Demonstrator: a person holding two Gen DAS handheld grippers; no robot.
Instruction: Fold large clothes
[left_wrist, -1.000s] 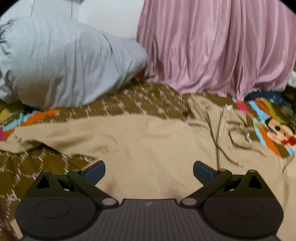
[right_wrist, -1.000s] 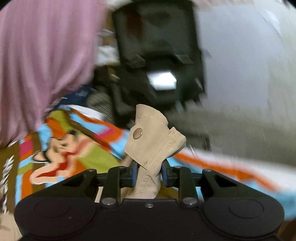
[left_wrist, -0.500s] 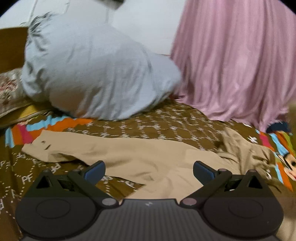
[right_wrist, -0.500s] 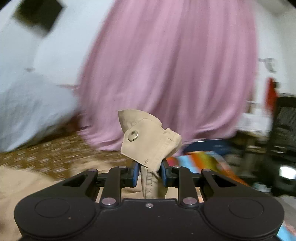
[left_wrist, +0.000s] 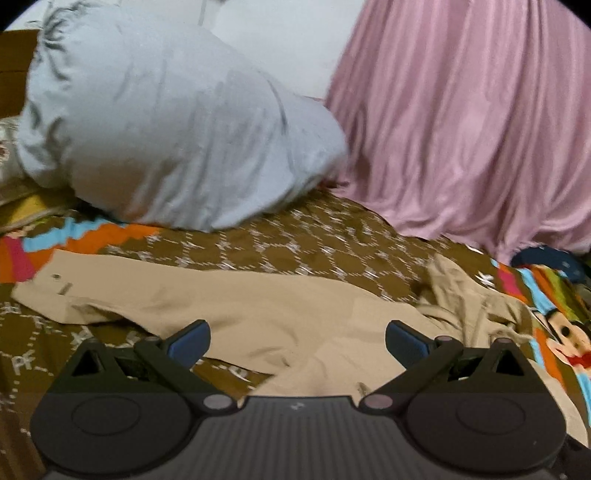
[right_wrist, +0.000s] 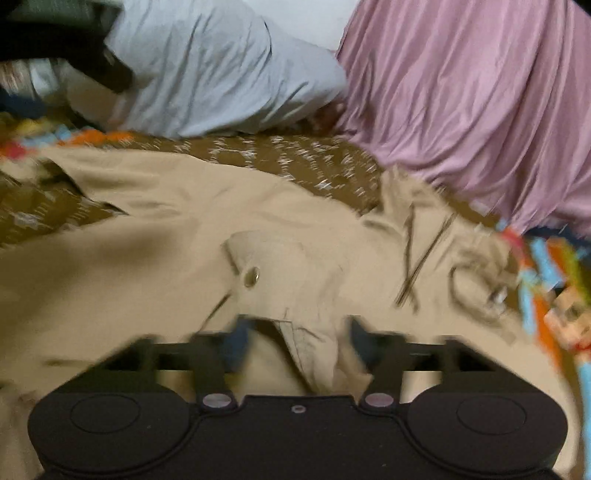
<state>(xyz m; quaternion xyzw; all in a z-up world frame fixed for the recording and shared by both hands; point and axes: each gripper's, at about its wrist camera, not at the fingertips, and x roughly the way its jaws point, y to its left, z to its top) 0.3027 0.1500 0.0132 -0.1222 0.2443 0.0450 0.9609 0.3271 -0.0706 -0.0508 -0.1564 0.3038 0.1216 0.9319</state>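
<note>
The right claw (right_wrist: 295, 343) is opening, its jaws just parted, releasing the snap-buttoned cuff (right_wrist: 266, 273) onto the beige jacket (right_wrist: 129, 258); the left claw (left_wrist: 297, 338) is hovering open.

Background's pretty busy: a big pale grey-blue pillow (left_wrist: 177, 125) slumped on the brown patterned bedspread (left_wrist: 295, 254), with a pink pleated curtain (left_wrist: 472, 122) hanging just beside it. The bedspread's edge has bright orange, blue and pink cartoon print (left_wrist: 561, 332).
</note>
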